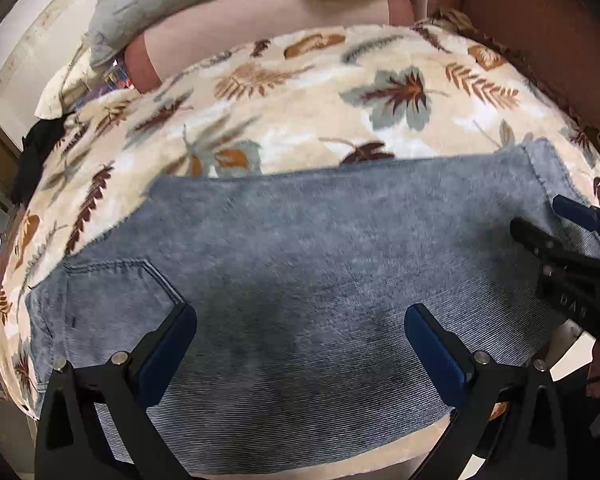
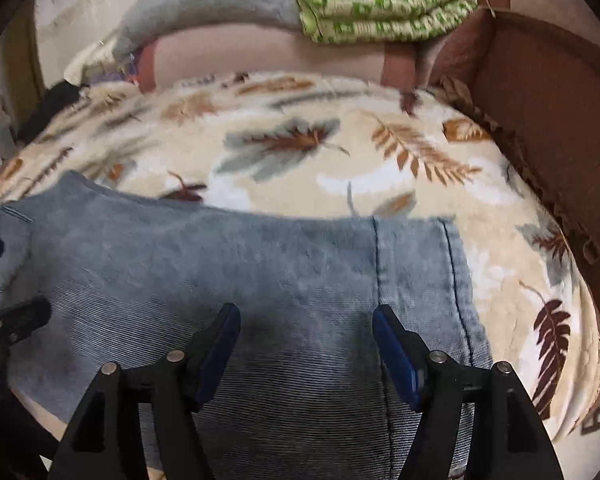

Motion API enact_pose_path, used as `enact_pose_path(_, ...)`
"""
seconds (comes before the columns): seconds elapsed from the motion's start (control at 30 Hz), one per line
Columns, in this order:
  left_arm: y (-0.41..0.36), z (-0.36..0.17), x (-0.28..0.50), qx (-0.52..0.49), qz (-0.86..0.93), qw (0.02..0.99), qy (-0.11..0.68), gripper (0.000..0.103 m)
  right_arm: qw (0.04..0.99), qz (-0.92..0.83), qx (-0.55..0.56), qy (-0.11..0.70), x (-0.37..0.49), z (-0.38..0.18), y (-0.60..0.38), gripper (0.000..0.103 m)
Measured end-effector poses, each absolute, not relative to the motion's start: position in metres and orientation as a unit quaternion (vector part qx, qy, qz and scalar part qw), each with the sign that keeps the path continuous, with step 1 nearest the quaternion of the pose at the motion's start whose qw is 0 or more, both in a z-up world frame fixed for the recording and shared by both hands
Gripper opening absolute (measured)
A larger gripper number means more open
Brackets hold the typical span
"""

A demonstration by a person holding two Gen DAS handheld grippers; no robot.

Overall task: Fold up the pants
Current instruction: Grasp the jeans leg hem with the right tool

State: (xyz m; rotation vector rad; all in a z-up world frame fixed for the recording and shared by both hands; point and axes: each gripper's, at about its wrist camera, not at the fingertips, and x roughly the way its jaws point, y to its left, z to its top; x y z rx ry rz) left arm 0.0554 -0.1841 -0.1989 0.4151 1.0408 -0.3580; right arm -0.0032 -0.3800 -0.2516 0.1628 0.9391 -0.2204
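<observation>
Seemingly the folding is partly done; seen from the left wrist, the pants point(image 1: 300, 280) lie as a flat denim slab on the leaf-print blanket point(image 1: 300, 120), a back pocket point(image 1: 112, 284) at eight o'clock and a hem at two o'clock, so I judge the legs are laid over and further folds remain; the left gripper point(image 1: 300, 356) hovers with jaws wide apart, holding nothing, whether its tips touch the cloth I cannot tell; the right gripper point(image 1: 572, 248) shows at three o'clock.

From the right wrist, the denim fills the lower frame, seams running at one o'clock; the right gripper's jaws stand apart and empty over the cloth; a green quilt point(image 2: 380, 4) sits at twelve o'clock.
</observation>
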Motion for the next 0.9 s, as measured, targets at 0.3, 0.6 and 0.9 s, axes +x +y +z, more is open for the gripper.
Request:
enact_pose_path(0.3,-0.182,-0.239,0.073,0.172,-0.167,0.804,0.544,0.103,0.878,-0.113,0.075,0.460,-0.001,-0.258,-0.383,0.073)
enact_pose_path(0.6,-0.190,-0.214,0.055,0.193,-0.188,0.814,0.514,0.103,0.893,-0.082,0.283,0.340,-0.057,-0.217,-0.458,0.073)
enact_pose_path(0.9,-0.212,-0.191,0.049,0.178,-0.220,0.821,0.496,0.103,0.828,-0.058,0.458,0.317,-0.114,-0.248,-0.527,0.073)
